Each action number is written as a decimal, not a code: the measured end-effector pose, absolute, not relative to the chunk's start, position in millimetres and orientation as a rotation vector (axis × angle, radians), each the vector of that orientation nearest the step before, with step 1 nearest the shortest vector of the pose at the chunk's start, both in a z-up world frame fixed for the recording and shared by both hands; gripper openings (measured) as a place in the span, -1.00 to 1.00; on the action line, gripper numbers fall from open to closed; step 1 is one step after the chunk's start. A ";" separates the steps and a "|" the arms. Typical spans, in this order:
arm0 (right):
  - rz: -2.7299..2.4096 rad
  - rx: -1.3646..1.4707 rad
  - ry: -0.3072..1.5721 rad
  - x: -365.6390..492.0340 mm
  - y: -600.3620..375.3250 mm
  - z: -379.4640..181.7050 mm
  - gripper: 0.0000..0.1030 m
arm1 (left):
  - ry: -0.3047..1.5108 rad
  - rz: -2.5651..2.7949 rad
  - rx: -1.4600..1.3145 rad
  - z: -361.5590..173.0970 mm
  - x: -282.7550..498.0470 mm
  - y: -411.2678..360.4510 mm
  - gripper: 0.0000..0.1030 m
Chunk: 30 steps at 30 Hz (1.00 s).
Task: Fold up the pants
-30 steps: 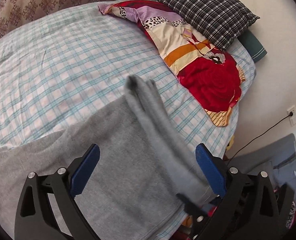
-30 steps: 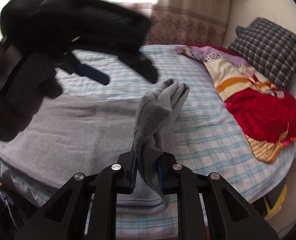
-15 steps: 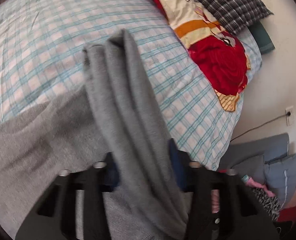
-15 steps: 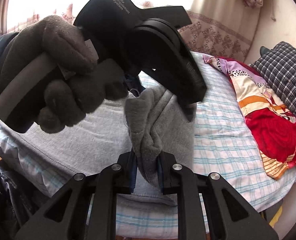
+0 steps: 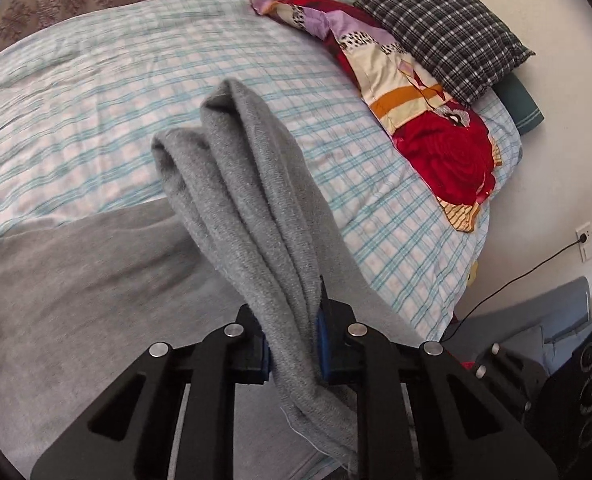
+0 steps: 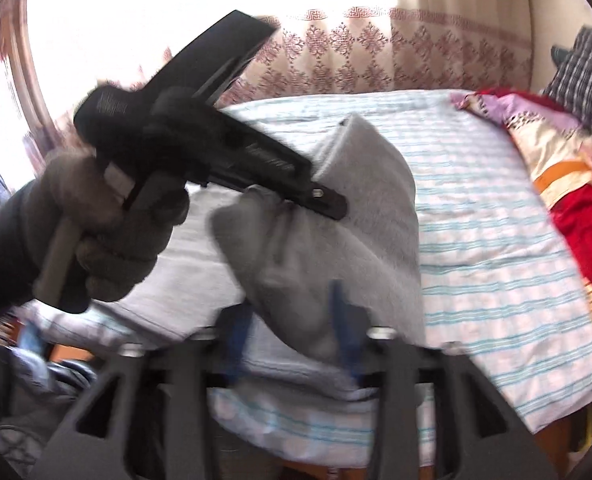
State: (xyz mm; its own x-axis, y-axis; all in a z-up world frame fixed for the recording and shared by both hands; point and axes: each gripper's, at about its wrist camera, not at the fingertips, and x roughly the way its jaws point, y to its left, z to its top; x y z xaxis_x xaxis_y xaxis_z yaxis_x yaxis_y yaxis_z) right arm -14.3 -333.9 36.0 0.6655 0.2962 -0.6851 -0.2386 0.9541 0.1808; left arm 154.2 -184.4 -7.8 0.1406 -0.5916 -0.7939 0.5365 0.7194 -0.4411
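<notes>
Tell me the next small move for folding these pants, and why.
Probably draw the right tongs back clear of the pants. The left tongs are already clamped on the bunched grey fabric, while the right tongs' jaws have just been opening, with cloth between them that looks no longer pinched. Once clear, the left can carry the fold across the bed.

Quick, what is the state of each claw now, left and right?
Left claw: shut on the grey pants.
Right claw: just opened; pants between the jaws, no longer pinched.
</notes>
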 end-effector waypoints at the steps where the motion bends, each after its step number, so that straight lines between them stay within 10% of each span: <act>1: 0.314 0.093 0.789 -16.0 -335.1 37.1 0.04 | 1.174 -0.809 -0.066 -8.5 154.6 -175.8 -0.67; 17: 0.180 0.154 0.953 -0.7 -339.2 8.8 0.02 | 1.238 -0.680 -0.117 -67.8 142.6 -73.2 -0.64; 30: 0.148 0.011 1.098 7.7 -318.4 -22.4 0.01 | 1.130 -0.520 0.059 -60.6 136.9 -57.4 0.07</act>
